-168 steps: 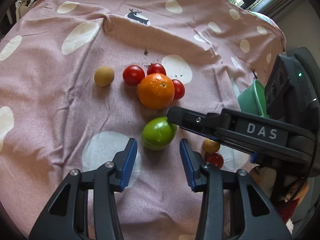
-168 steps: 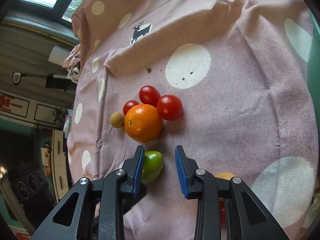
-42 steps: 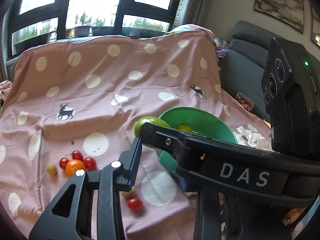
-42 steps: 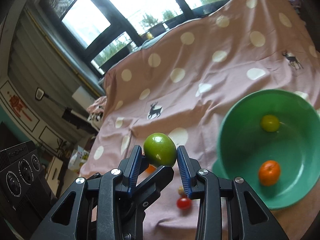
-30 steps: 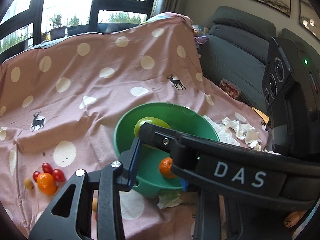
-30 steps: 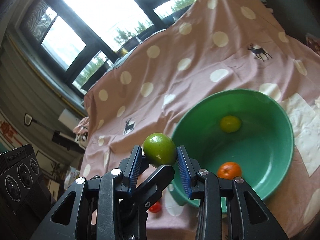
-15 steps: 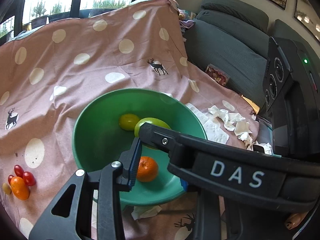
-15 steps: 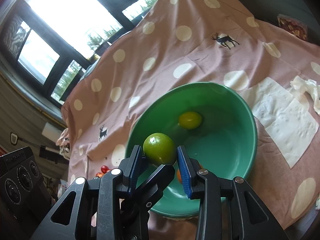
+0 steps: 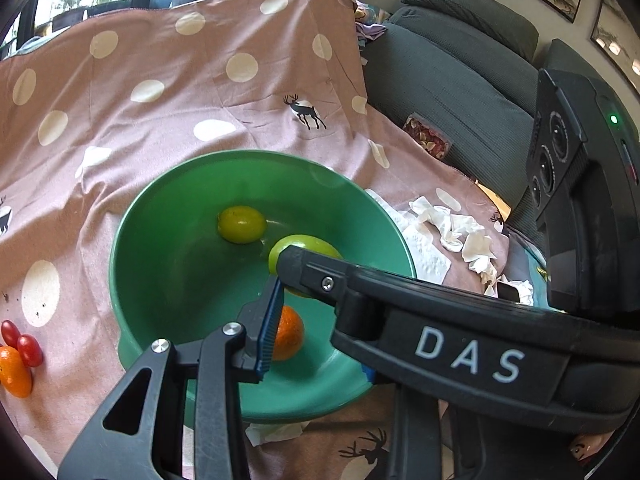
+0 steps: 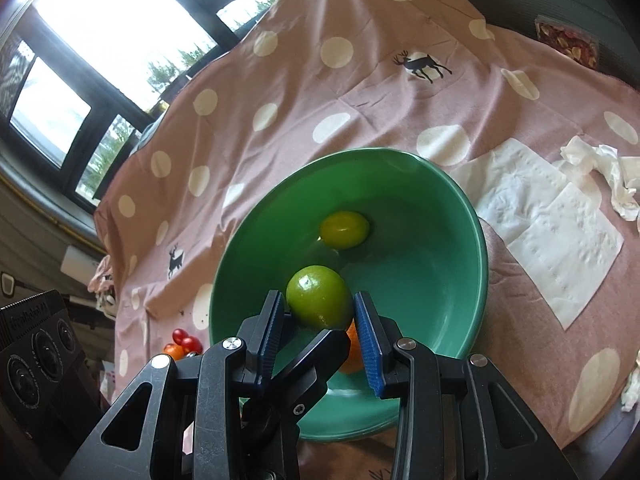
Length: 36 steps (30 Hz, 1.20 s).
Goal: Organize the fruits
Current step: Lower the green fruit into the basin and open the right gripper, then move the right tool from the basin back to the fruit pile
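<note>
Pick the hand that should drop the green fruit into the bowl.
Right. The right gripper visibly clamps the green fruit between both pads, over the green bowl. The left gripper is half hidden, so its hold is unclear.

orange (image 10: 352,354) mostly hidden behind hand-held gripper, loose orange fruit (image 9: 14,370) cut by frame edge

I see a green bowl (image 10: 472,216) holding a yellow-green lemon (image 10: 344,229) and an orange (image 9: 289,332). The lime (image 10: 319,302) is bright green between blue pads (image 10: 365,344). The cloth (image 10: 360,92) is dusty pink with cream dots and dark deer. At lower left, red tomatoes (image 9: 22,344).
</note>
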Each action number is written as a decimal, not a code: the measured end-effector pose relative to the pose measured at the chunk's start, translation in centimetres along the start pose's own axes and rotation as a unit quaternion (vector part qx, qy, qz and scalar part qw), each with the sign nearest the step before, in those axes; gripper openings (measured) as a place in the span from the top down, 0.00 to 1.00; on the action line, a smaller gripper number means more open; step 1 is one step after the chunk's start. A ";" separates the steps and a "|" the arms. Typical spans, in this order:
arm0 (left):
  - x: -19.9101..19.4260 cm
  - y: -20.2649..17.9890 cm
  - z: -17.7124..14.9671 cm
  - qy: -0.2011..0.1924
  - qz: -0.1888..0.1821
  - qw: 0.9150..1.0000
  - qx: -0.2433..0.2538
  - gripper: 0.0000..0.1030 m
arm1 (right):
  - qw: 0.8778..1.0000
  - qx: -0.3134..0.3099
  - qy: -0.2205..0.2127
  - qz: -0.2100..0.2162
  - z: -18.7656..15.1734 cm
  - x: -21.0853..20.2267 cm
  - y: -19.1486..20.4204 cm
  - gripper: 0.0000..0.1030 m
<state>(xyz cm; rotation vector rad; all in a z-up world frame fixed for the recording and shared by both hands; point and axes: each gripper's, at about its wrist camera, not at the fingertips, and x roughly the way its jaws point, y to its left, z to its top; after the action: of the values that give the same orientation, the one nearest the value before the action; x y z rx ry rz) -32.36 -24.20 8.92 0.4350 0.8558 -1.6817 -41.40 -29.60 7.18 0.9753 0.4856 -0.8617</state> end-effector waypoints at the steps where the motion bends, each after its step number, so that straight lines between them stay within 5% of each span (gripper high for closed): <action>1: 0.1 0.0 -0.1 0.002 -0.002 1.000 -0.002 0.69 | 1.000 0.000 0.001 -0.002 0.0 0.0 0.0 0.62; 17: -0.7 1.2 -0.4 0.000 -0.006 1.000 -0.028 0.67 | 1.000 -0.006 0.002 -0.024 -0.2 0.2 0.6 0.62; 24: -5.5 4.8 -1.3 -0.031 0.057 0.996 -0.065 0.47 | 0.999 -0.016 -0.024 -0.024 -0.2 -0.6 1.8 0.62; 28: -9.3 8.4 -2.0 -0.054 0.115 0.985 -0.120 0.41 | 0.999 -0.039 -0.028 -0.014 -0.3 -0.6 3.6 0.62; 36: -15.8 15.7 -6.1 -0.108 0.200 0.946 -0.231 0.26 | 0.994 -0.103 -0.021 0.010 -1.5 0.5 8.5 0.48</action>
<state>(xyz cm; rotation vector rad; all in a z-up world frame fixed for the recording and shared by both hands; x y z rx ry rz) -13.84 -10.49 10.65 0.0871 0.8956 -1.0869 -34.15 -26.08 10.43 0.7699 0.5181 -0.7951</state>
